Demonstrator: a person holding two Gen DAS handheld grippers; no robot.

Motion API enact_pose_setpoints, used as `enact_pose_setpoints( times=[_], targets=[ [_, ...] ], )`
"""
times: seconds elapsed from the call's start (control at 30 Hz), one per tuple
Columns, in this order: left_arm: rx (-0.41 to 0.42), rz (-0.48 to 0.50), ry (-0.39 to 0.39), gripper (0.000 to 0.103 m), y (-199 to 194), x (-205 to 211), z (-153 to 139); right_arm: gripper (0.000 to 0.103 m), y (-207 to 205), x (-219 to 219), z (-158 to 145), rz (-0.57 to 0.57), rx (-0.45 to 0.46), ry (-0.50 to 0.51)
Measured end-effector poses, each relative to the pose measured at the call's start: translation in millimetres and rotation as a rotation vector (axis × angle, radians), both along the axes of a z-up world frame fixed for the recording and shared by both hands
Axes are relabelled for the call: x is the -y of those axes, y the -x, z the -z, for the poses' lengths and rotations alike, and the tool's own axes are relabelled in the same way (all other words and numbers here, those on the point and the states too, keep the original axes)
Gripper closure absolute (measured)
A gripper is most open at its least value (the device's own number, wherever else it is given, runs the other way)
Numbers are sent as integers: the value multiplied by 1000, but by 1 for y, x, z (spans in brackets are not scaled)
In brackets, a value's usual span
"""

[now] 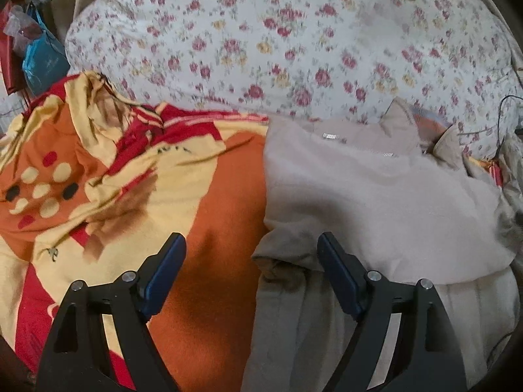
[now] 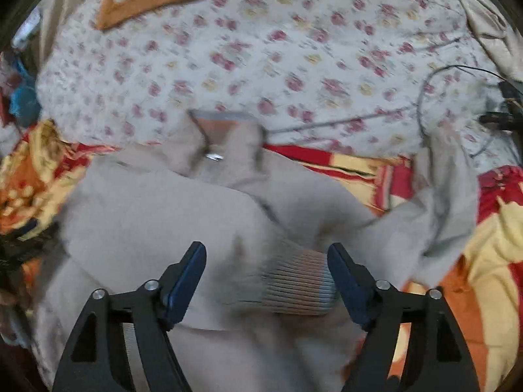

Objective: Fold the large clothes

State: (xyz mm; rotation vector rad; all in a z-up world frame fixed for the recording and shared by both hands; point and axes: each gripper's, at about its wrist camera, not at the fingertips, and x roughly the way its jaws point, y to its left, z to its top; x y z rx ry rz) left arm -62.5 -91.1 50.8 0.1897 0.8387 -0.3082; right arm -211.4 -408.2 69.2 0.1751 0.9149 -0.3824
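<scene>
Jacket (image 2: 157,215), beige and zippered, is lying spread on the orange, red and yellow blanket (image 1: 209,215) covering the bed. Its ribbed cuff (image 2: 299,285) is sitting between the open right hand-held gripper (image 2: 266,276); the left hand-held gripper (image 1: 251,269) is hovering open over its edge.

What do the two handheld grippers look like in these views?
The left gripper and right gripper look identical: matte black angular linkage arms with triangular cutouts, round silver pivot bolts, and flat dark blue pads on the jaws. No cables, markings, hands or sleeves show.
</scene>
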Motion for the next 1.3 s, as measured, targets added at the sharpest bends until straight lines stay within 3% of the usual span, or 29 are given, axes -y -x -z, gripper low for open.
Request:
enact_pose_setpoints(
  times=[0.1,0.13,0.2,0.23,0.33,0.4,0.5,0.57,0.63,0.73,0.87,0.97,1.03,1.07,1.2,1.3],
  targets=[
    [9,3,20,20,4,-1,-7,27,-8,6,26,-14,-95,-56],
    [12,3,22,20,5,-2,-8,41,-10,4,31,-27,-107,-56],
    [21,0,20,20,5,-2,-9,54,-12,-2,28,-49,-89,-19],
    [23,-1,20,20,5,-2,-9,70,-13,-7,22,-68,-68,9],
    [21,0,19,20,4,-1,-9,75,-13,-22,4,-85,-16,98],
    [22,2,17,20,5,-1,-8,75,-15,-26,-4,-94,15,138],
    [27,4,7,20,5,1,-7,72,-24,-16,1,-79,13,112],
    [21,7,7,20,5,2,-6,49,-33,-4,26,-71,-70,86],
    [10,12,10,20,6,3,-4,47,-28,11,41,-39,-110,12],
    [-15,21,13,20,8,5,-4,46,1,28,16,12,22,-95],
    [-59,42,42,20,10,15,-7,45,24,35,-11,38,143,-130],
    [-78,65,30,20,15,30,-8,44,14,29,1,23,100,-103],
    [-108,91,17,20,16,43,-7,42,-2,34,31,13,-16,-149],
    [-124,104,13,20,16,49,-7,42,-2,38,36,12,-31,-172],
    [-127,128,-11,20,18,64,-2,40,37,63,7,33,146,-289],
    [-134,133,-20,20,17,73,4,39,65,98,-17,128,220,-245]
  ],
)
